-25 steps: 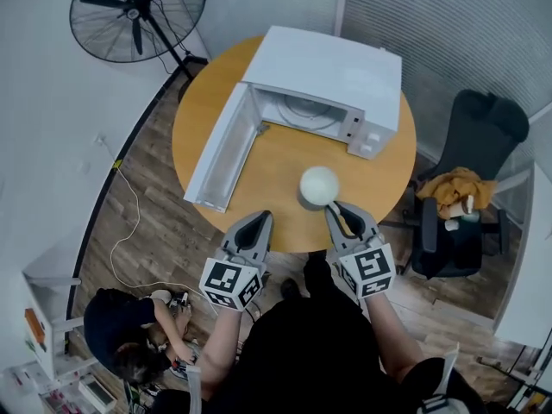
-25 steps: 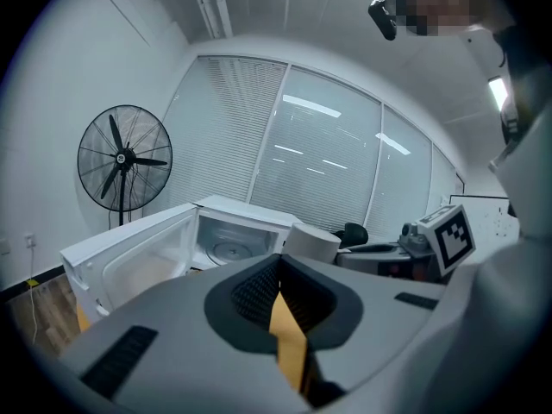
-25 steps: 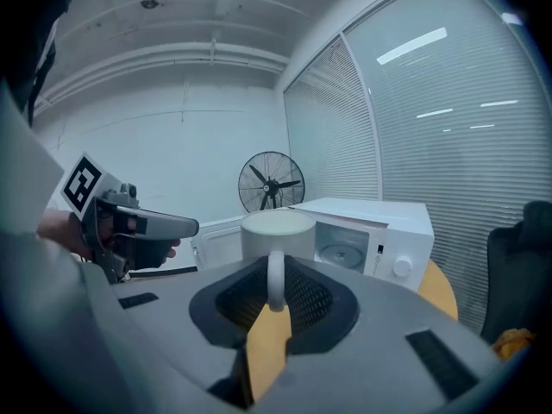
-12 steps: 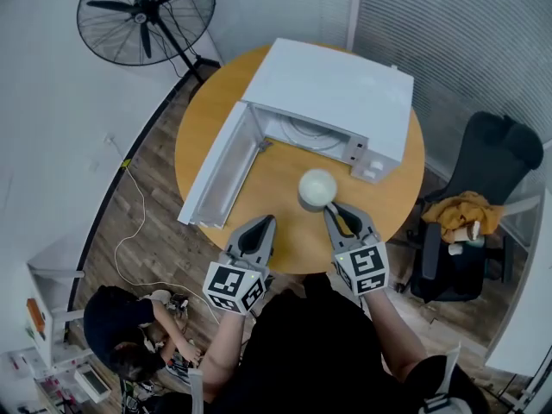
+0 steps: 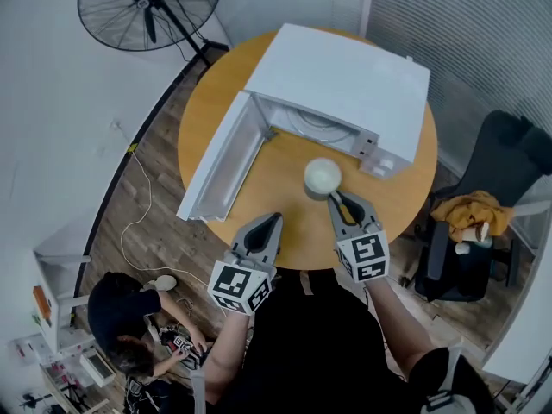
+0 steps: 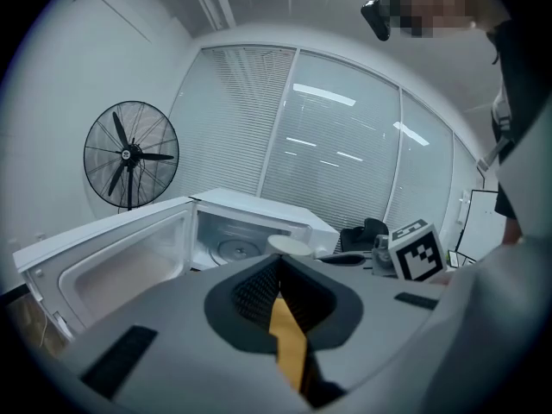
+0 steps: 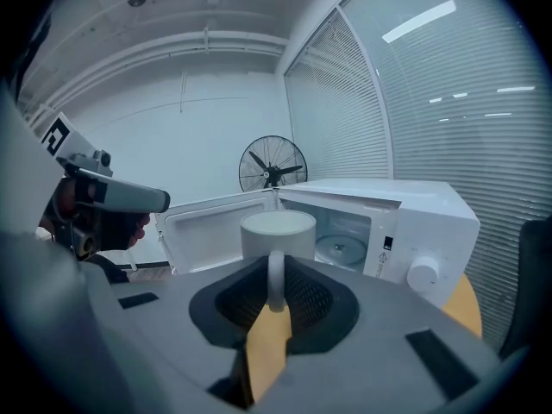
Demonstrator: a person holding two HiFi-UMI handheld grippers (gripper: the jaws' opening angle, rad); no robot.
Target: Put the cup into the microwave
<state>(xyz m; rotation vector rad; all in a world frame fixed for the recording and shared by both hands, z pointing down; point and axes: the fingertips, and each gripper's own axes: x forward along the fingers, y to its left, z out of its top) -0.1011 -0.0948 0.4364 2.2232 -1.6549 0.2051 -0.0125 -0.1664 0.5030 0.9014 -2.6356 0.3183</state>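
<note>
A white cup (image 5: 322, 178) (image 7: 278, 231) is in front of the open white microwave (image 5: 345, 80), on the round wooden table (image 5: 285, 179). My right gripper (image 5: 338, 198) (image 7: 274, 293) is shut on the cup's handle from the near side. The microwave door (image 5: 217, 164) swings out to the left, and its glass turntable (image 7: 341, 248) shows in the empty cavity. My left gripper (image 5: 273, 222) (image 6: 278, 266) is near the table's front edge, left of the cup, shut with nothing in it. In the left gripper view the cup (image 6: 289, 246) sits right of the microwave (image 6: 246, 231).
A black standing fan (image 5: 147, 7) is on the floor at the back left. An office chair (image 5: 483, 222) with an orange cloth stands at the right. A person (image 5: 129, 326) crouches on the floor at lower left, beside a white cable (image 5: 138, 231).
My right gripper has carried the cup forward toward the microwave opening. The left gripper has also moved forward over the table's front edge.
</note>
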